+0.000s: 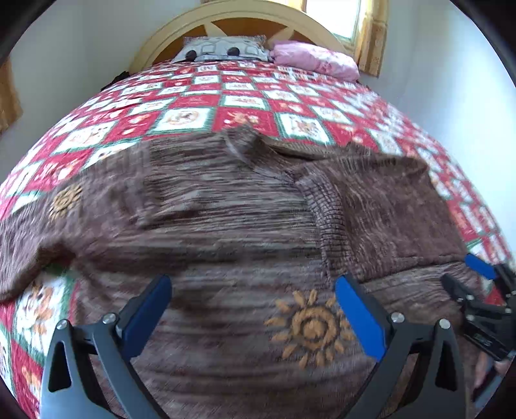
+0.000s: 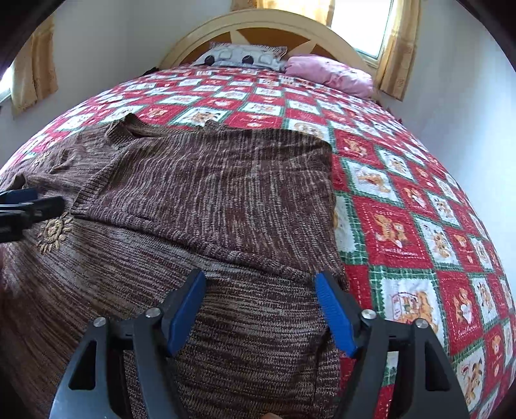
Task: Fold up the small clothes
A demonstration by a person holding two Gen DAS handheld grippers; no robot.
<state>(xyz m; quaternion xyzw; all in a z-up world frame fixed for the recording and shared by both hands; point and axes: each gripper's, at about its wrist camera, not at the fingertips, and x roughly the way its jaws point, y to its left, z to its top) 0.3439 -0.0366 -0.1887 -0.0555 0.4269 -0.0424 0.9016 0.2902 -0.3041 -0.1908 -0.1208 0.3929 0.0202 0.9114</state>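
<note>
The brown marled knit sweater (image 2: 206, 193) with orange embroidered suns lies spread on the red, white and green patchwork quilt (image 2: 403, 225), one side folded across its middle. Above the sweater's near hem the left gripper (image 1: 253, 298) hangs with blue-padded jaws wide apart, holding nothing. The right gripper (image 2: 259, 291), over the sweater's right edge, is likewise spread and empty. Beyond the sweater, a grey patterned pillow (image 2: 243, 56) and a pink pillow (image 2: 332, 74) rest against the rounded wooden headboard (image 2: 258, 22).

Open quilt (image 2: 403, 225) to the right of the brown sweater (image 2: 209, 193), free for a pass. Far end blocked by a grey pillow (image 2: 242, 58), pink pillow (image 2: 332, 72) and headboard (image 2: 258, 22). Left gripper (image 1: 253, 309) and right gripper (image 2: 259, 306) close together above the sweater, possibly crowding; left view blurred.
</note>
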